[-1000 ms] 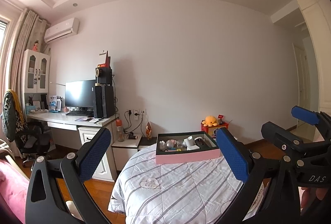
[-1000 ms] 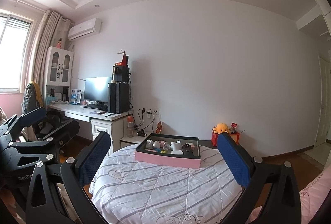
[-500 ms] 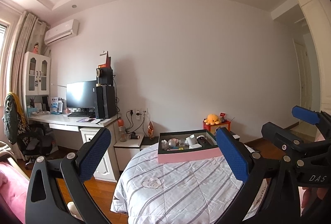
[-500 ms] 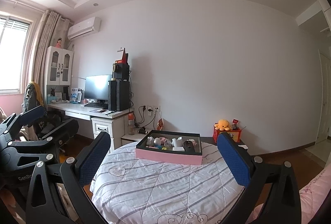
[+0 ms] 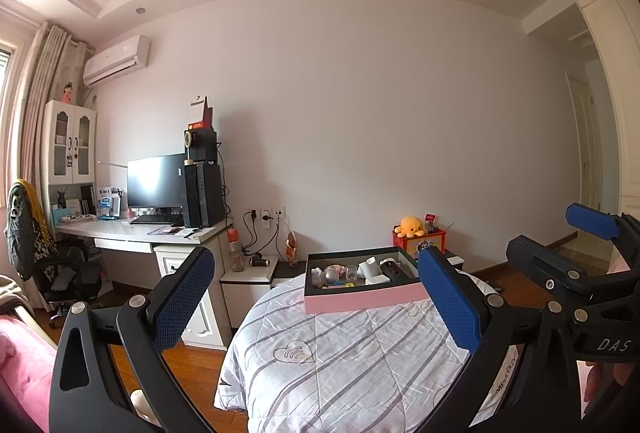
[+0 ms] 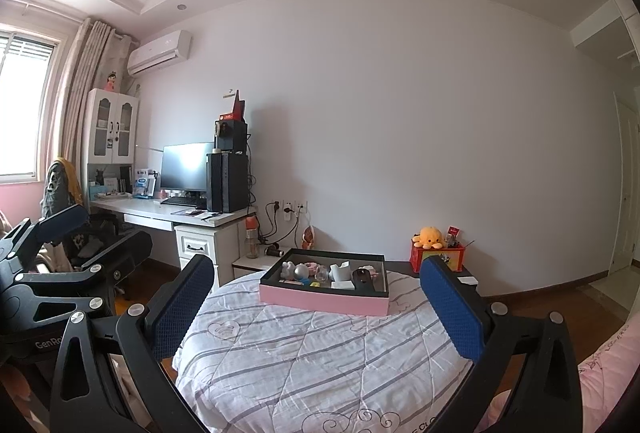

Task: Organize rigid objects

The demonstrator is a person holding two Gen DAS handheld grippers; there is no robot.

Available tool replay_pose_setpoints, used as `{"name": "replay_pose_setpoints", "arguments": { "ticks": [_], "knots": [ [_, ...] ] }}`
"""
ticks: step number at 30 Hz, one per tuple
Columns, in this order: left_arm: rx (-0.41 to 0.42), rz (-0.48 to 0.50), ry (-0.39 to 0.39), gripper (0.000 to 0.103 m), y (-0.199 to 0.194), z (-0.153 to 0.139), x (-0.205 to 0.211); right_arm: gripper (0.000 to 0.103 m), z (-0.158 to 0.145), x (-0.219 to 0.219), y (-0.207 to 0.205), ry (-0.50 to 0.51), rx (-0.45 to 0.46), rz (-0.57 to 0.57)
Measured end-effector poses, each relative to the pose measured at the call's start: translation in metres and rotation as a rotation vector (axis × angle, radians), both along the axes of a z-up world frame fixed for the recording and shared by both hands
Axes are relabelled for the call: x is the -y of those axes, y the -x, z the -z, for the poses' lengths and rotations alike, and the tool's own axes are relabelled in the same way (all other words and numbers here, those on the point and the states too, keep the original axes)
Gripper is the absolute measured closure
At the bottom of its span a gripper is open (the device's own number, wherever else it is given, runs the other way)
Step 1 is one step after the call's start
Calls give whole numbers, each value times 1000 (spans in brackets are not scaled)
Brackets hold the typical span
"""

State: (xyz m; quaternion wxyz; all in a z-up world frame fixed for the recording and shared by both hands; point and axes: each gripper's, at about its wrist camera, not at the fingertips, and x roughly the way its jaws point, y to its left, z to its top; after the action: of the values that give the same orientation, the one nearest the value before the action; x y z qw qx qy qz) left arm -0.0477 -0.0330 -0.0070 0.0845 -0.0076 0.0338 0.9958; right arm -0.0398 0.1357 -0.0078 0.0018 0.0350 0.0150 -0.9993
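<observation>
Both grippers hang level and well short of the work. The left gripper fills the lower part of its own view with its blue-padded fingers spread wide and nothing between them; the right gripper is likewise wide open and empty in the lower part of its view. Centre frame, beyond the fingers, a pink-sided tray with a dark interior sits on the far part of a round surface under a white striped quilt. Inside the tray lie the small rigid objects: a silvery ball, a clear glass piece, a white cup-like item, a dark oblong thing and some pale figures, too small to name more closely. From here the risks, as I judge them, come from the soft quilt and the crowding. Pressing down on a tray wall could tip or slide the tray toward the far edge. A wide-open claw lowered among closely packed pieces could knock neighbours aside, and the ball may roll away from the pads. The glass piece could slip or crack under a hard squeeze.
</observation>
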Motion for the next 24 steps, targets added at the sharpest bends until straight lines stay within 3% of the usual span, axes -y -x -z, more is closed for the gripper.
{"name": "replay_pose_setpoints", "arguments": {
  "ticks": [24],
  "knots": [
    [-8,37,5,0,0,-1,-18,0,-3,-9,-15,-13,-37,110]
  ]
}}
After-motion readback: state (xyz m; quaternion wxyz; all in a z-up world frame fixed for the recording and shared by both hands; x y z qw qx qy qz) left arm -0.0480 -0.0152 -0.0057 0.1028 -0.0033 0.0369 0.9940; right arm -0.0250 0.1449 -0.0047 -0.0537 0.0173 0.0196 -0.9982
